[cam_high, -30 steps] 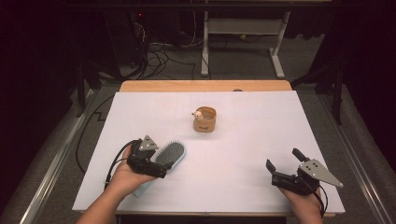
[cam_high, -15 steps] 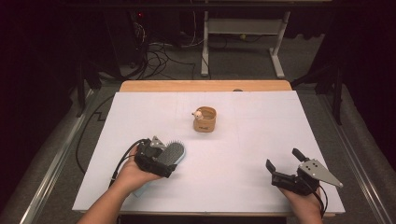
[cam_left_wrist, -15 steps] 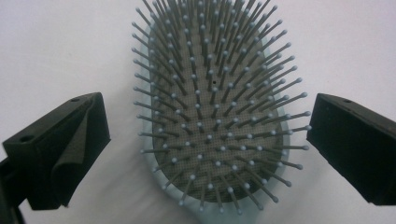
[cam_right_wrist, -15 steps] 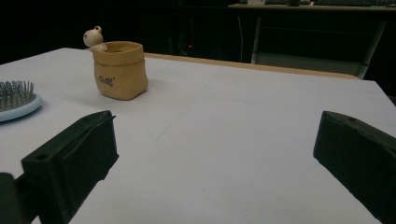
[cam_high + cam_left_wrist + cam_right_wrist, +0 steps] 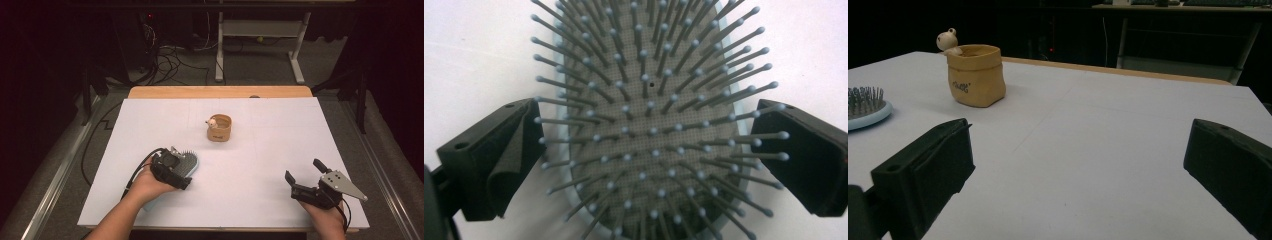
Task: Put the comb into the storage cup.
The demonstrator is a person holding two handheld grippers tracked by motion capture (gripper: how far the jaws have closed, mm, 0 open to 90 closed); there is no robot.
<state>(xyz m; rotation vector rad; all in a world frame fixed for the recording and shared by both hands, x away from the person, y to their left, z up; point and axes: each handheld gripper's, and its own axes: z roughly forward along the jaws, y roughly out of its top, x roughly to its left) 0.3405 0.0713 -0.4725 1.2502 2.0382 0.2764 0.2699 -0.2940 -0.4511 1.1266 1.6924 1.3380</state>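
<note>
While spread wide, the left hand-held gripper (image 5: 649, 165) straddles the hairbrush (image 5: 649, 125) bristles up close.

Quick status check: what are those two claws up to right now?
Left claw open, straddling the hairbrush, bristles up. Right claw open, idle over bare table. Small tan pot well clear.

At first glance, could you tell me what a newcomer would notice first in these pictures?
Probably the hairbrush, bristles up on the white table, with the open left gripper straddling its head at the near left. Next, the small tan pot standing alone at mid-table, and the right gripper open over bare table at the near right.
</note>
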